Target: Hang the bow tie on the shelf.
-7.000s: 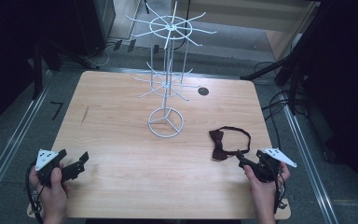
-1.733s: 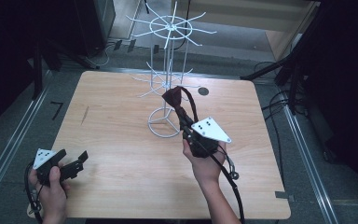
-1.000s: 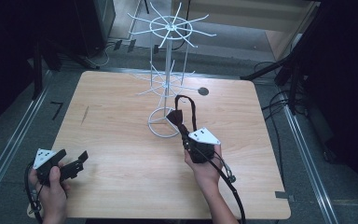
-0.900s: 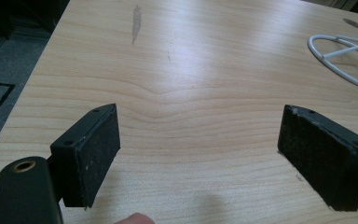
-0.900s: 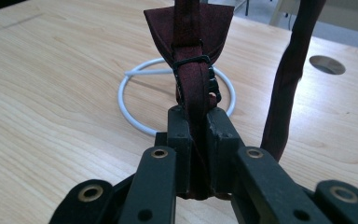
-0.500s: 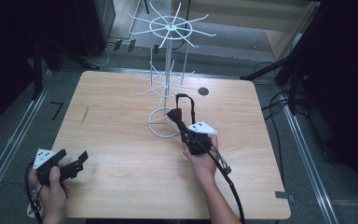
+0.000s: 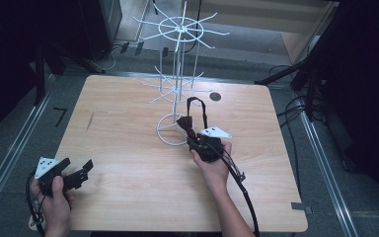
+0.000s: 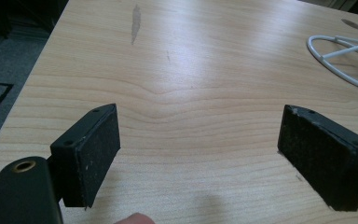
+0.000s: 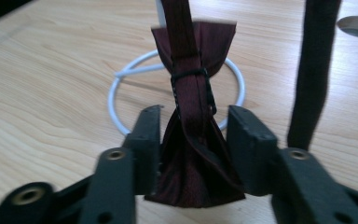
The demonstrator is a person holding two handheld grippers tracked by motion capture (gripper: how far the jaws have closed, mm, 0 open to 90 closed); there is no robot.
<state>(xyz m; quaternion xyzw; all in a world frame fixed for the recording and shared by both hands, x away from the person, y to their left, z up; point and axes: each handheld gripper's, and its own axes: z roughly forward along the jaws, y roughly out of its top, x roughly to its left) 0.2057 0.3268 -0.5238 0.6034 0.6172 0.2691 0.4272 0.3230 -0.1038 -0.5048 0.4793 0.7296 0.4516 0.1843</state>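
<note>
The wooden surface lay pale and nearly bare, with a dark round hole near its far edge and a dark streak in the grain toward its left side. A white wire display rack stood on it just past the middle, its thin post rising from a ring base to two tiers of spoked arms, the upper tier reaching out beyond the far edge of the surface in the high view.

The person's right hand reached in from the near edge to the right of the ring base, holding the right tongs with their tips aimed at the rack. A dark red bow tie hung upright there, just beside the ring base, its black neck strap looping up toward a lower arm of the rack; whether the strap rested on that arm I could not tell. In the right gripper view the bow tie stood between the two pads of the right tongs, which had just been opening; the pads stood close to the cloth on either side without squeezing it, and the strap ran up at the right.

The left hand rested at the near left corner of the surface, well apart from the rack. The left tongs were spread wide over bare wood with nothing between them.
</note>
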